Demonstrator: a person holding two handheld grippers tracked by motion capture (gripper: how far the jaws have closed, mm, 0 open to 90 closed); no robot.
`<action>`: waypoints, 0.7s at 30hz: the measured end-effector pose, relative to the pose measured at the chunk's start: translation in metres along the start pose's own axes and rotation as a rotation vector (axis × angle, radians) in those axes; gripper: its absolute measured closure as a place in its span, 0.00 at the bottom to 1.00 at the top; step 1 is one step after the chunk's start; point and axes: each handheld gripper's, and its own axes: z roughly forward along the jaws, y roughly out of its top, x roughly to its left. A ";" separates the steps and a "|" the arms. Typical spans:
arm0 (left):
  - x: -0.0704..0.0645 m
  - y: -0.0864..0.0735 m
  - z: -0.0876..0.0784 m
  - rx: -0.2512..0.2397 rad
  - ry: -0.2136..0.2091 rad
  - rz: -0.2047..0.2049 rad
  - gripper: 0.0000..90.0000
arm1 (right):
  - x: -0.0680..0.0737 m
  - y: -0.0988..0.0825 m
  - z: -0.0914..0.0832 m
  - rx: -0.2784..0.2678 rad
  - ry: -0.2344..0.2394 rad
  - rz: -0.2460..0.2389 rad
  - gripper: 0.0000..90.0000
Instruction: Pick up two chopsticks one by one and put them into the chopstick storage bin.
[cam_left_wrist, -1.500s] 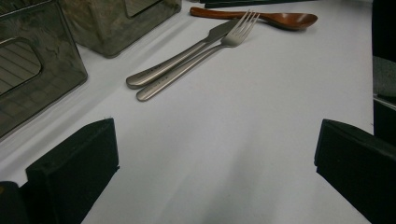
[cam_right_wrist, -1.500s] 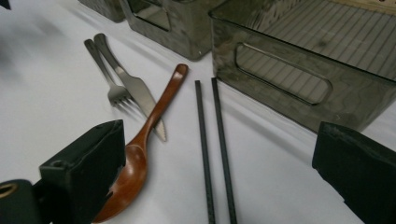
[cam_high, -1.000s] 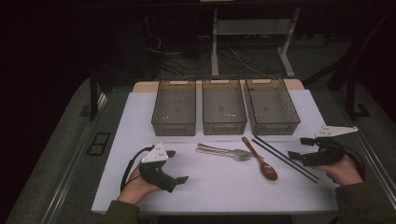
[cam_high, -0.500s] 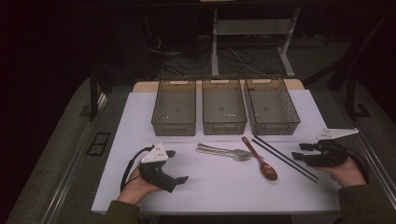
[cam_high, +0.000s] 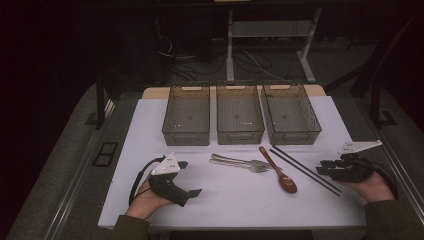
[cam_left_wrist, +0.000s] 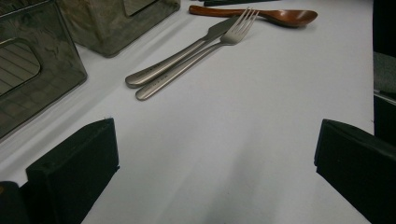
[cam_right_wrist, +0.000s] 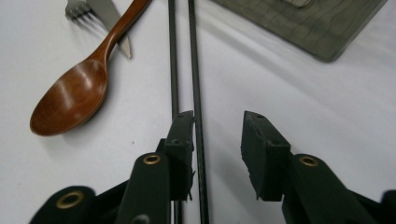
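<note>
Right gripper (cam_high: 325, 169) sits low at the near end of my pair of thin black chopsticks (cam_high: 305, 170), its jaws parted with a moderate gap and clamped on nothing. Through the right gripper view I see one chopstick running right along the inner face of one jaw while the other passes beneath that same jaw; whether the jaw touches either I cannot tell. My brown wooden spoon (cam_high: 279, 170) lies just beside the chopsticks on the side away from the right gripper, bowl toward me. Beyond the spoon, a steel fork (cam_high: 240, 165) and a steel knife (cam_high: 232, 160) lie side by side, their tips next to the spoon's handle.

Left gripper (cam_high: 190, 178) rests on the white table top (cam_high: 230, 200), well apart from the chopsticks, past the fork and knife. Its jaws stand wide apart, holding nothing, with bare table between them in the left gripper view.

Three smoky translucent plastic bins (cam_high: 240, 116) stand in a row behind the chopsticks. I can read no lettering on any of these things.
</note>
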 end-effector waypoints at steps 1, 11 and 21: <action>0.000 0.000 0.000 0.000 0.000 0.001 0.00 | 0.000 -0.001 0.001 0.007 0.001 -0.003 0.74; 0.000 0.000 0.000 0.002 0.001 0.004 0.00 | 0.003 -0.003 0.006 0.059 0.010 -0.027 0.82; -0.001 0.000 0.000 0.003 0.002 0.003 0.00 | 0.005 -0.005 0.010 0.082 0.010 -0.037 0.88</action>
